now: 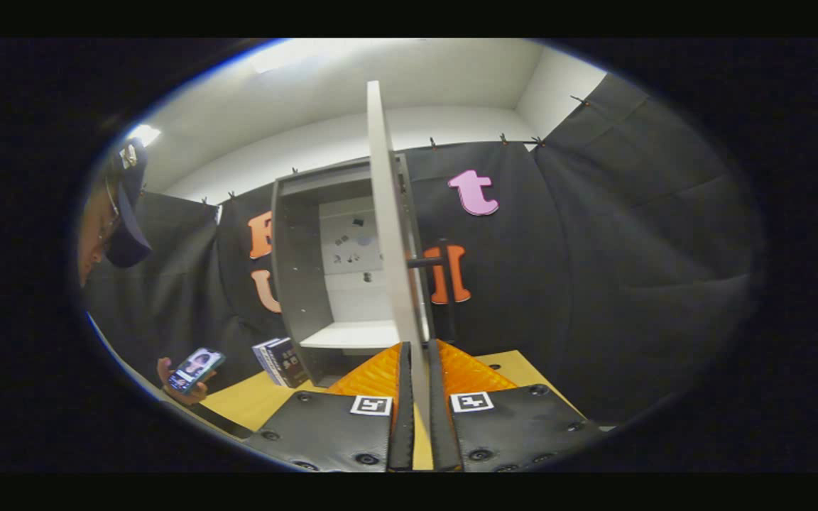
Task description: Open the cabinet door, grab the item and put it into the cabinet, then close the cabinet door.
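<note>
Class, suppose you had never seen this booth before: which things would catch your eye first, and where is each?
First the cabinet door, swung open and seen edge-on, rising straight up between the fingers of the gripper, which close on its lower edge. Left of it the open cabinet shows its shelf. A book stands on the table beside the cabinet's left wall.

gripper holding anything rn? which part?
Yes: the gripper is shut on the cabinet door, its fingers pinching the door's lower free edge, with the door swung open.

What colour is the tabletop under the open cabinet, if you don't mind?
Yellowish wood tabletop, seen best in the gripper view.
</note>
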Tool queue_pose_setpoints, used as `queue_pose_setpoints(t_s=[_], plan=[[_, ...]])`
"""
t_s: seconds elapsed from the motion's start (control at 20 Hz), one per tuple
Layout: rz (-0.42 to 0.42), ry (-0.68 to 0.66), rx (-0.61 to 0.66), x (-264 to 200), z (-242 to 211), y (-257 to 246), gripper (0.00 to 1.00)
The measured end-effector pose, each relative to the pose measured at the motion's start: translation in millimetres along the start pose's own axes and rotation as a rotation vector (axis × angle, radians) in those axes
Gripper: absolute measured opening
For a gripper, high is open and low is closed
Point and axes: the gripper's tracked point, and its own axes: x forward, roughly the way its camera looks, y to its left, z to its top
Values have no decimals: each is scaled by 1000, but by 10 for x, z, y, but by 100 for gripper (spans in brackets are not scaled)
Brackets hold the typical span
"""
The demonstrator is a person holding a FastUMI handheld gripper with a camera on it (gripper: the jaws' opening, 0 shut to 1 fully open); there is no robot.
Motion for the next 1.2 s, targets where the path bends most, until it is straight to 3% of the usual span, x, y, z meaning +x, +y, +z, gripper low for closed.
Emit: queue_pose_setpoints(t_s=[0.2, 0.4, 0.65, 0.8, 1.05, 1.2], plan=[[65, -72, -47, -104, -21, 709, 17], [115, -42, -79, 259, -283, 1258, 17], [179, 67, -79, 897, -847, 1720, 50], [135, 144, -121, 1357, -1338, 1718, 90], [136, 355, -78, 1785, -2408, 1854, 96], [65, 477, -84, 1873, -3163, 1592, 96]])
